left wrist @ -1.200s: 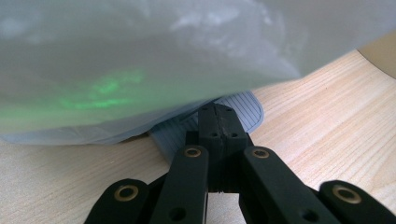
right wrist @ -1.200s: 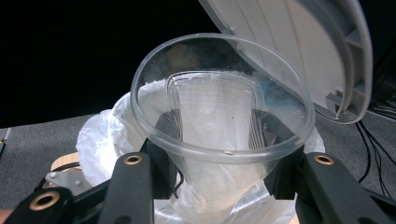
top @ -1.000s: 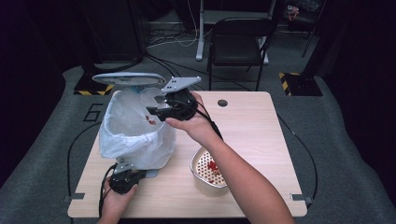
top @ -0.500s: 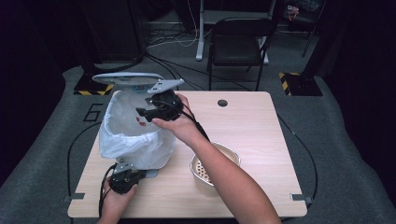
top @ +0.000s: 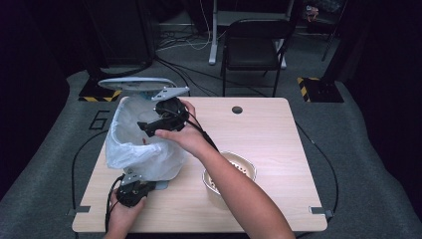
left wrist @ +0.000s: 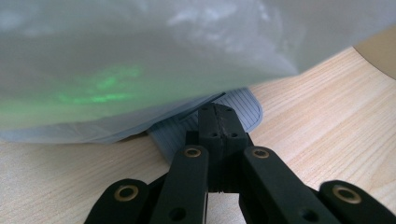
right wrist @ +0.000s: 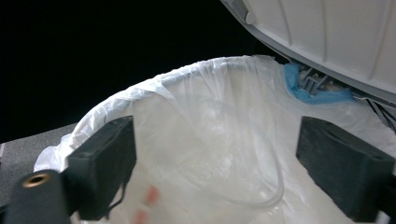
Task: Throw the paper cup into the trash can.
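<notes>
Directly below the right tongs (top: 149,128) lies the open mouth of the lined bin (top: 130,149): the right gripper view looks straight down between two widely parted jaws into the white bag (right wrist: 201,154), where small reddish pieces (right wrist: 150,195), blurred, show low in the liner. The jaws have just been opening, and nothing sits between the pads. The bin's lid (top: 137,83) stands raised at the far rim. The left tongs (top: 133,185) rest on the bench (top: 278,134) at the bin's near foot, jaws closed tight on the grey ribbed pedal (left wrist: 243,109) that juts from under the bag. The perforated bowl (top: 246,167) sits on the bench to the right of the bin, under the right forearm; the right hand is the nearer to it, so a return for further pieces would likely run rightward and toward the person.
</notes>
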`<state>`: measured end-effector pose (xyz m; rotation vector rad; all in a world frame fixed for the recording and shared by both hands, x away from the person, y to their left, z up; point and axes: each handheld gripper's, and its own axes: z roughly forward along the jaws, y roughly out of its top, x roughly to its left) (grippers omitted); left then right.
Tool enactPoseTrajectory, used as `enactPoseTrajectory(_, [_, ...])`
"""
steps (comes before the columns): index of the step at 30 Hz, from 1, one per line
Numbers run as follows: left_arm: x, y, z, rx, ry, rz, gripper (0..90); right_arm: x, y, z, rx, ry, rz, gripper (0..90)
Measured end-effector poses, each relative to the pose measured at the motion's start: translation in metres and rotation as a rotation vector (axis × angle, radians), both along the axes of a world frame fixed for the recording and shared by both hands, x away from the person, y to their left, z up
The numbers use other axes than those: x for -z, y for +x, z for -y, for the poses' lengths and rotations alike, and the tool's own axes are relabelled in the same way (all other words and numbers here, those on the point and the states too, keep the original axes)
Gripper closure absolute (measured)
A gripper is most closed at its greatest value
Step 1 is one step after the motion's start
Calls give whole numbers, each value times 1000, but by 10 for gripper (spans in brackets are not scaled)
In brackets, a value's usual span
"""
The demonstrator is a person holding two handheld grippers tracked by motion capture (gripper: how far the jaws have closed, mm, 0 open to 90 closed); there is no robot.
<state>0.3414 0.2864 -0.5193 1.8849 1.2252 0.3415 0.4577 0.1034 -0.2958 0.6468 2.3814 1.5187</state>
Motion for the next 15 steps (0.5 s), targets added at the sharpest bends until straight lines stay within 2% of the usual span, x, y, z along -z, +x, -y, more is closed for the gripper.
enactPoseTrajectory(6, [0, 0, 0, 0, -1, 1, 900, -4, -3, 6, -10, 9, 21, 140])
enactPoseTrajectory(15, [0, 0, 0, -4, -12, -3, 900, -11, -12, 18, -16, 20, 30, 145])
